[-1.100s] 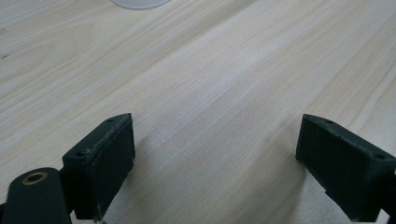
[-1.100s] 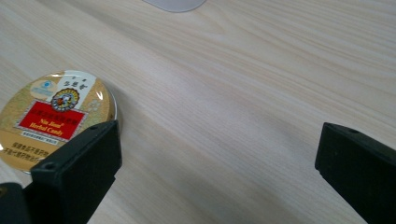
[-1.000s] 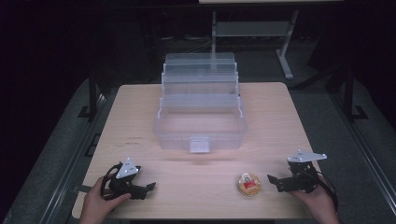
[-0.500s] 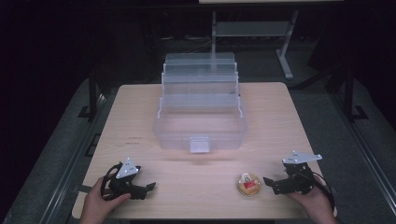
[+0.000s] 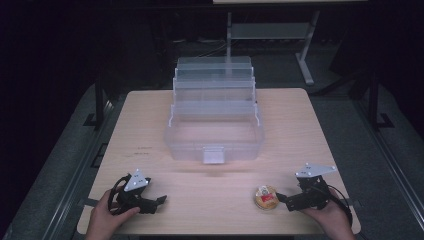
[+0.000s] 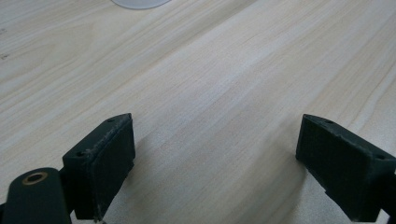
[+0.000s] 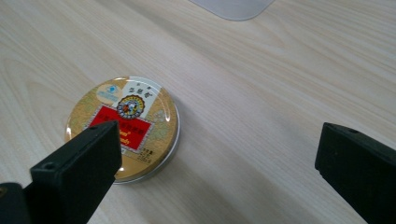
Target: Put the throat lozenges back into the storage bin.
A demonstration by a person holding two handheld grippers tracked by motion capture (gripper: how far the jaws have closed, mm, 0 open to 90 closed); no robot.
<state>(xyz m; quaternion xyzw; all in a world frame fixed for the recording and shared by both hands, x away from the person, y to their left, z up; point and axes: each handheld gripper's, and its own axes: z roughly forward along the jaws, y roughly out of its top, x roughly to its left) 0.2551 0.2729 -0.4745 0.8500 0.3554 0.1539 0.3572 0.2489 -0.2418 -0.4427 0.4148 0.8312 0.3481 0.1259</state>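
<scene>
A small round gold tin point(image 5: 265, 197) with a red label lies flat on the wooden table point(image 5: 300, 130), near the front right. My right gripper point(image 5: 283, 200) sits just right of it, low over the table and open. In the right gripper view the tin point(image 7: 123, 122) lies ahead to the left, partly behind the left jaw, and the right gripper point(image 7: 219, 172) has nothing between its jaws. My left gripper point(image 5: 159, 201) rests at the front left, also open. In the left gripper view the left gripper point(image 6: 215, 163) has only bare wood between its jaws.
A clear plastic tiered box point(image 5: 215, 125) stands open mid-table, its latch tab point(image 5: 213, 155) facing the front. The tab's edge shows at the top of the gripper views point(image 6: 140, 3) point(image 7: 233, 7). Bare wood lies between the two grippers. Dark floor surrounds the table.
My right gripper has slid a little to the left, closer to the tin. The left gripper, the tin and the box have stayed put.
</scene>
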